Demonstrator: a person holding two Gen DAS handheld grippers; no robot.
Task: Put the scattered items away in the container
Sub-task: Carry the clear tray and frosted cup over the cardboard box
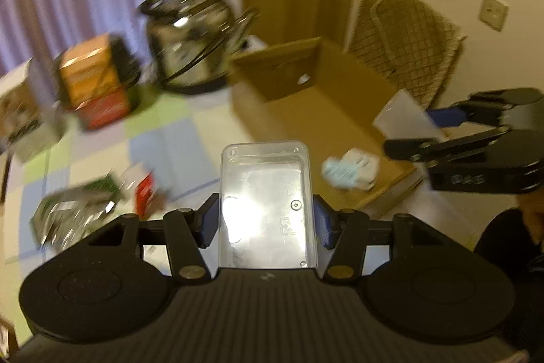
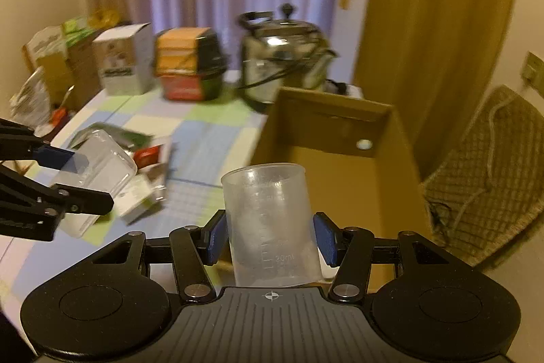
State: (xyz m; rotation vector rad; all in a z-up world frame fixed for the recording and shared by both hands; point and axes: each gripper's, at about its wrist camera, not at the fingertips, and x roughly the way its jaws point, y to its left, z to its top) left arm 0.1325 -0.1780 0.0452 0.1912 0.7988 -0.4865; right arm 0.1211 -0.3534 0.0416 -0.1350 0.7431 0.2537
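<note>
My left gripper point(image 1: 267, 220) is shut on a clear plastic box point(image 1: 267, 193), held flat above the checked tablecloth. The right wrist view shows that left gripper point(image 2: 86, 181) with the clear box point(image 2: 102, 169) at the left. My right gripper point(image 2: 272, 237) is shut on a translucent measuring cup point(image 2: 268, 220), upright at the near edge of the open cardboard box point(image 2: 391, 193). From the left wrist, the right gripper point(image 1: 414, 131) holds the cup point(image 1: 404, 118) over the cardboard box point(image 1: 306, 111). A white and blue packet point(image 1: 350, 172) lies inside the box.
A green and silver packet point(image 1: 74, 210) and a small red box point(image 1: 144, 193) lie on the tablecloth point(image 2: 204, 142). A steel kettle point(image 2: 282, 56), stacked orange and red boxes point(image 2: 187, 67) and a white carton point(image 2: 125, 60) stand at the back. A wicker chair point(image 2: 486, 179) is right of the box.
</note>
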